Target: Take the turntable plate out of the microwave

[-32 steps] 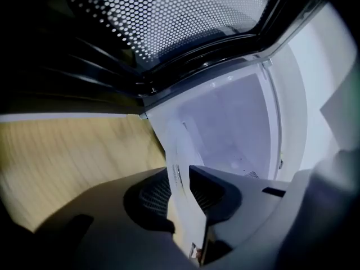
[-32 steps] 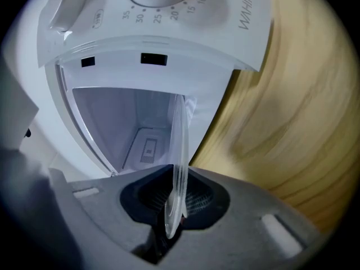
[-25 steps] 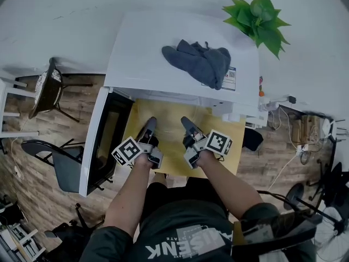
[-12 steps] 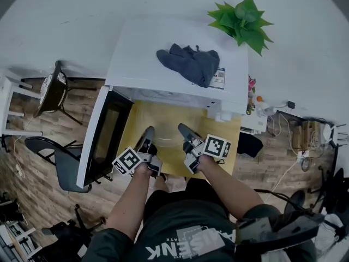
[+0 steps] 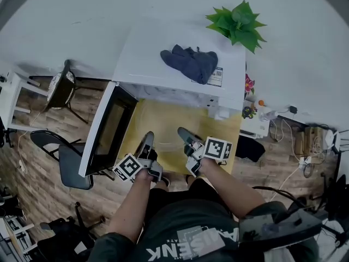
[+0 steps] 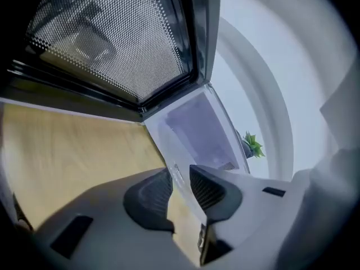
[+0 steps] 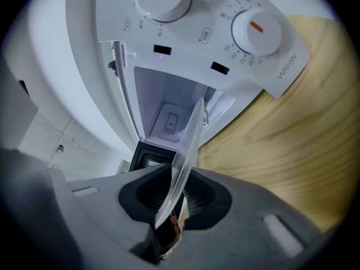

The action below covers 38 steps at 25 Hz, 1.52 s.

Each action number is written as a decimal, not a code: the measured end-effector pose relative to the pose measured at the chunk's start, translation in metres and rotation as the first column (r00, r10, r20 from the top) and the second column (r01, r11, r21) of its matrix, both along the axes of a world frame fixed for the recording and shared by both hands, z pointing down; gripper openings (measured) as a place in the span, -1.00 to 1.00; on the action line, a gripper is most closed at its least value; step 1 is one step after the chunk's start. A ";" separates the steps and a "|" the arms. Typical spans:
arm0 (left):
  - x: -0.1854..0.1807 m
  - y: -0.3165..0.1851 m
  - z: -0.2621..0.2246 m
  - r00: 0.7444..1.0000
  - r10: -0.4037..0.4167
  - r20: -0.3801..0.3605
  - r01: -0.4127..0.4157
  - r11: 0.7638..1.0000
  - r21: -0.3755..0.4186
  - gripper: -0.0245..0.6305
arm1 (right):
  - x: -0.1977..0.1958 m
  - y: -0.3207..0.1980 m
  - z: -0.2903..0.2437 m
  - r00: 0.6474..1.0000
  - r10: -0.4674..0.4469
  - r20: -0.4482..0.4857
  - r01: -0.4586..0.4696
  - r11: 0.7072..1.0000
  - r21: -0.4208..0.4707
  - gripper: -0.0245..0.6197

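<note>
Head view hardly shows the plate [image 7: 190, 139]: it is clear glass, lost against the table [image 5: 163, 116] between the two claws. The microwave [image 5: 158, 42] ahead of them hides its own inside. Right gripper view has the plate edge-on, its rim pinched in the right claw [image 7: 179, 198], whose jaws have just been easing wider. The left claw [image 6: 180, 185], jaws partly apart, nips a faint clear rim, with the open door [image 6: 112, 38] ahead on its left. Since a second ago both claws sit farther out from the microwave's mouth.
</note>
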<state>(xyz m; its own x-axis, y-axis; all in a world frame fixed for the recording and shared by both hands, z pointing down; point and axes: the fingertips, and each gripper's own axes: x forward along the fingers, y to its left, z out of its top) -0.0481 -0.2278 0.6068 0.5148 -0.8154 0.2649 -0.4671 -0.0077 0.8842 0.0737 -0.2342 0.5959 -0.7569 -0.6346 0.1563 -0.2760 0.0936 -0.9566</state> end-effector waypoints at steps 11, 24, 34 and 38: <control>-0.017 0.031 -0.049 0.989 0.139 0.042 -0.141 0.989 0.052 -0.62 | -0.018 0.039 -0.048 0.998 0.058 -0.007 -0.058 0.997 0.049 -0.72; -0.024 0.058 -0.104 0.957 0.285 0.047 -0.289 0.950 0.120 -0.62 | -0.026 0.083 -0.105 0.974 0.224 -0.021 -0.220 0.967 0.129 -0.71; -0.040 0.077 -0.148 0.935 0.350 0.051 -0.353 0.913 0.203 -0.61 | -0.041 0.108 -0.151 0.956 0.292 -0.011 -0.284 0.936 0.209 -0.71; -0.040 0.079 -0.170 0.938 0.342 0.062 -0.347 0.907 0.238 -0.61 | -0.037 0.113 -0.165 0.954 0.297 -0.039 -0.282 0.935 0.215 -0.71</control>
